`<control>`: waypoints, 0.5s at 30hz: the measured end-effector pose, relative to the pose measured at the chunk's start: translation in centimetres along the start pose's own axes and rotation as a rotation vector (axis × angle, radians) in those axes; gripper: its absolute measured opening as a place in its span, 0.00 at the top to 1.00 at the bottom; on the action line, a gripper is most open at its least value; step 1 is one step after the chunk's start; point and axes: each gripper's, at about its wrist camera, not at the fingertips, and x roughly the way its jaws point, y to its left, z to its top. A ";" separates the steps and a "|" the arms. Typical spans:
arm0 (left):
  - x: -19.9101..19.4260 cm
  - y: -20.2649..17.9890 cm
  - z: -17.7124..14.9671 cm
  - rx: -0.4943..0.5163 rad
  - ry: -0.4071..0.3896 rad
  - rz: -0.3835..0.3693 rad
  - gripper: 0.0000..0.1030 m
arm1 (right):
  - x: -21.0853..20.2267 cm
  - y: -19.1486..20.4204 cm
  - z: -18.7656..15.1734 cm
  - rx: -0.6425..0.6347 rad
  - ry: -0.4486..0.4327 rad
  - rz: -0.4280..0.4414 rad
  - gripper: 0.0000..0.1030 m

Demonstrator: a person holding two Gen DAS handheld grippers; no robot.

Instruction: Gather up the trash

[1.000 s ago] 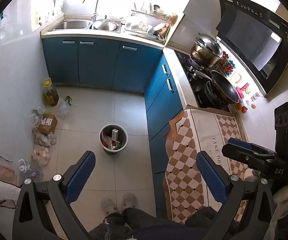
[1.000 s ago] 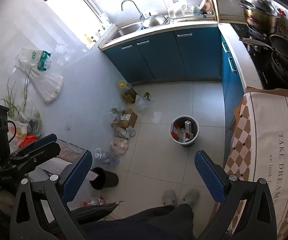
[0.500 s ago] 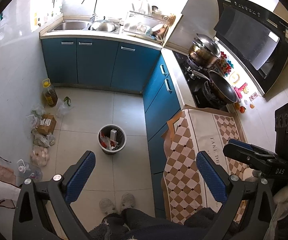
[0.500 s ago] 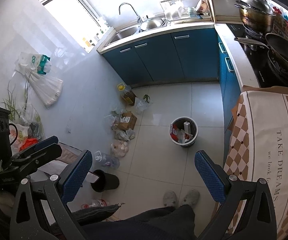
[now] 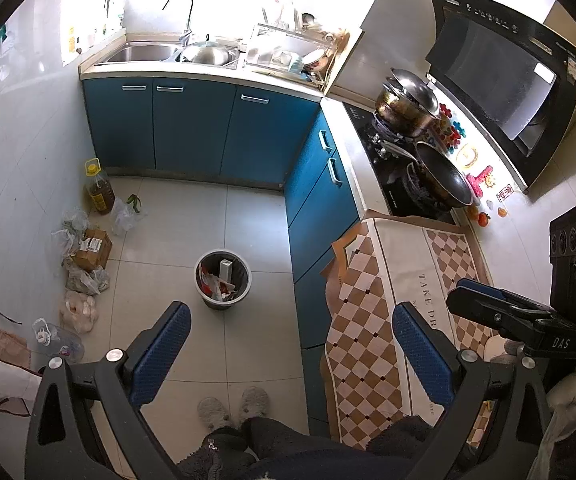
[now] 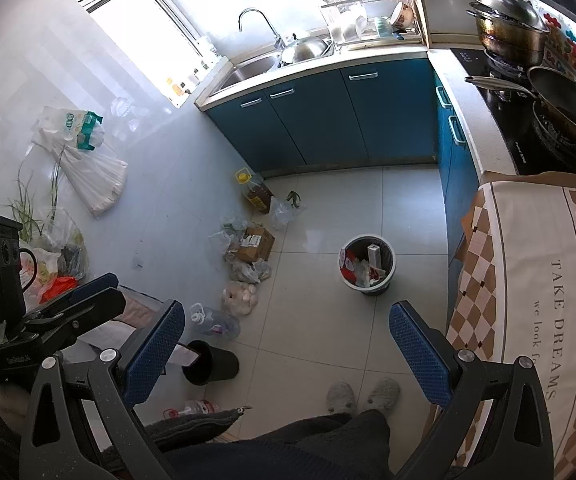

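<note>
Both hand-held grippers, left (image 5: 288, 344) and right (image 6: 286, 342), hang spread and empty high above the bin (image 5: 223, 279), likely surveying floor litter (image 6: 244, 256) beforehand.

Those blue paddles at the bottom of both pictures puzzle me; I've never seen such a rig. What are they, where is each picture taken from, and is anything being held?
The paddles are the two fingers of a hand-held gripper; a person carries one in each hand, with no robot involved. Each has a wide-angle camera looking forward along its fingers. One picture comes from the left hand-held gripper, the other from the right hand-held gripper. Both are open and hold nothing.

Both look down on a kitchen floor with blue cabinets. A round bin, already holding rubbish, stands in the middle. Along the wall lie plastic bags, a cardboard box, an oil bottle and a clear bottle. A black cup lies on its side. The person's slippers show below.
</note>
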 end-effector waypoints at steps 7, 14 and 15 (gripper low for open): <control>0.0 -0.1 -0.1 -0.001 -0.002 0.001 0.00 | -0.4 0.0 -0.2 0.002 -0.003 -0.001 0.00; -0.1 -0.3 -0.2 -0.002 -0.002 -0.002 0.00 | -0.9 0.1 -0.4 0.001 -0.007 -0.002 0.00; -0.1 -0.3 -0.2 -0.002 -0.002 -0.003 0.00 | -0.9 0.1 -0.4 0.000 -0.007 -0.001 0.00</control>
